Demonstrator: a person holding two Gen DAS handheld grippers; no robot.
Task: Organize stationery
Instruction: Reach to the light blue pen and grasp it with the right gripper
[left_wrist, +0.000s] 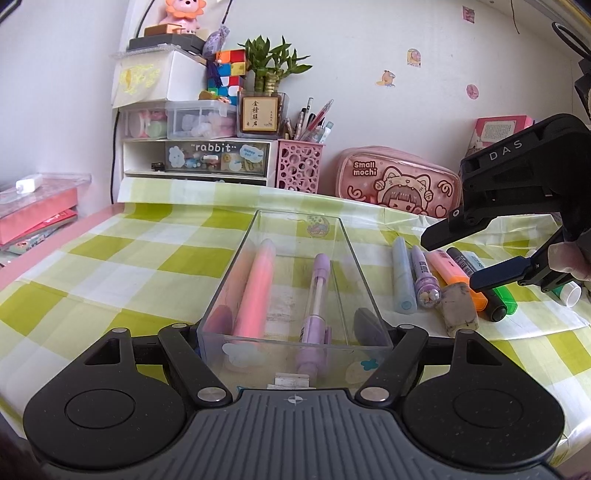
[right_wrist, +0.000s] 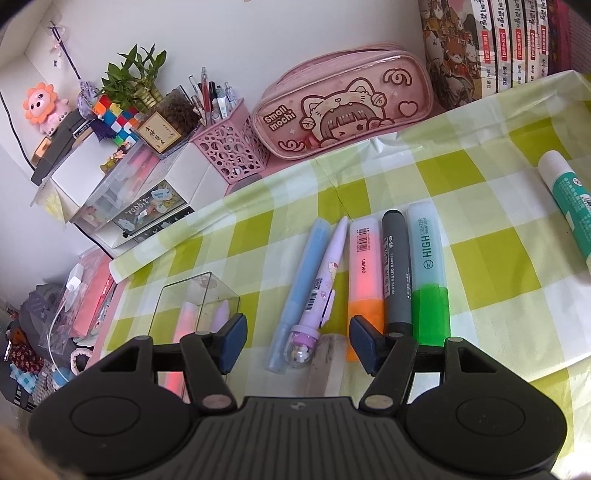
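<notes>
Count first. One clear tray (left_wrist: 295, 258) sits between the fingers of your left hand-held gripper (left_wrist: 293, 332). Two items lie inside it: one pink highlighter (left_wrist: 256, 288) toward the left finger, one lilac pen (left_wrist: 316, 302) toward the right finger.

Loose on the table (right_wrist: 498, 258), ahead of your right hand-held gripper (right_wrist: 297, 343): seven items. Left to right from that gripper, one blue highlighter (right_wrist: 301, 280), one lilac novelty pen (right_wrist: 325, 280), one orange highlighter (right_wrist: 365, 280), one grey whiteboard marker (right_wrist: 397, 273), one green highlighter (right_wrist: 428, 273). One grubby eraser (right_wrist: 327, 365) lies just in front of the gripper, between its fingers. One green glue stick (right_wrist: 569, 199) lies well off to the right, apart from the row.

Left hand-held gripper: spread wide, fingers on either side of the tray's near end, their pads seen through the clear walls. You cannot tell from these views whether the pads press the walls or only flank them.

Right hand-held gripper: wide open, holding nothing. It hangs above the near ends of the row; the left finger (right_wrist: 232, 341) is over the tray's corner, the right finger (right_wrist: 364, 343) over the orange highlighter's end. Contact with either cannot be told.
</notes>
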